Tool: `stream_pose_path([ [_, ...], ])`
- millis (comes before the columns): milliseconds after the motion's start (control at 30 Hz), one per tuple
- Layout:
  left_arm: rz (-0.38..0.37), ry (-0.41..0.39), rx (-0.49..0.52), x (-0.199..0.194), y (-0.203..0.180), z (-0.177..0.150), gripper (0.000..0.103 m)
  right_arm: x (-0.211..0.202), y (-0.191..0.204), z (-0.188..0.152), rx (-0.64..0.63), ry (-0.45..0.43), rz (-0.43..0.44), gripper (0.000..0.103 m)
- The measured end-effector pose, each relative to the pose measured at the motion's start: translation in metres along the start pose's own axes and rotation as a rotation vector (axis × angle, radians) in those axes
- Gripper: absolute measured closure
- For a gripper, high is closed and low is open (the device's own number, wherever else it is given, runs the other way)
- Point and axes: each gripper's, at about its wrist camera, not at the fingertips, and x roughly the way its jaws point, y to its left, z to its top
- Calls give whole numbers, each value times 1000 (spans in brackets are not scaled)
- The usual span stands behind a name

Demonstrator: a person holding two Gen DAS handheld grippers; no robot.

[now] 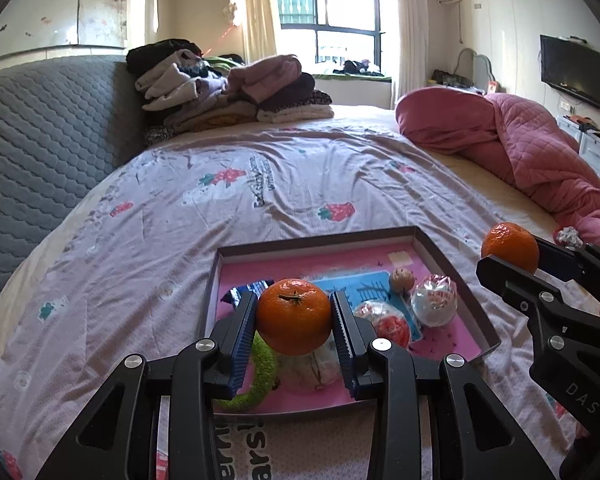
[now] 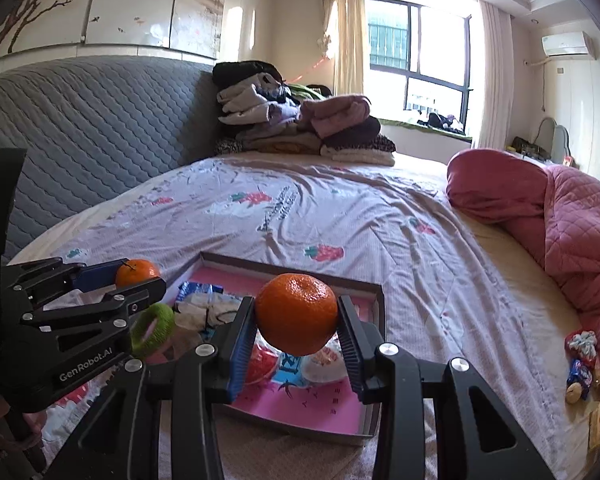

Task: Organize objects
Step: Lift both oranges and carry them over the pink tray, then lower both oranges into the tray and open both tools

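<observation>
Each gripper carries a tangerine above a shallow box with a pink inside lying on the bed. My left gripper is shut on one tangerine, stem side up, over the box's near left part. My right gripper is shut on a second tangerine over the box's middle. In the left wrist view the right gripper shows at the right edge with its tangerine. The right wrist view has the left gripper and its tangerine at the left.
The box holds wrapped snacks, a blue packet and a green fuzzy ring. More small wrapped items lie on the sheet at the right, beside a pink quilt. Folded clothes are stacked by the grey headboard.
</observation>
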Motion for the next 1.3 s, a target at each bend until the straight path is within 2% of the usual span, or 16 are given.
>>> stream_pose_path([
  [667,-19,88,15,41,-11,-30,65,37,-14,-39,20,113,-8,63],
  [1300,-33,96,28,57,-16,-39,65,63,-15,-57,23,176,-10,63],
])
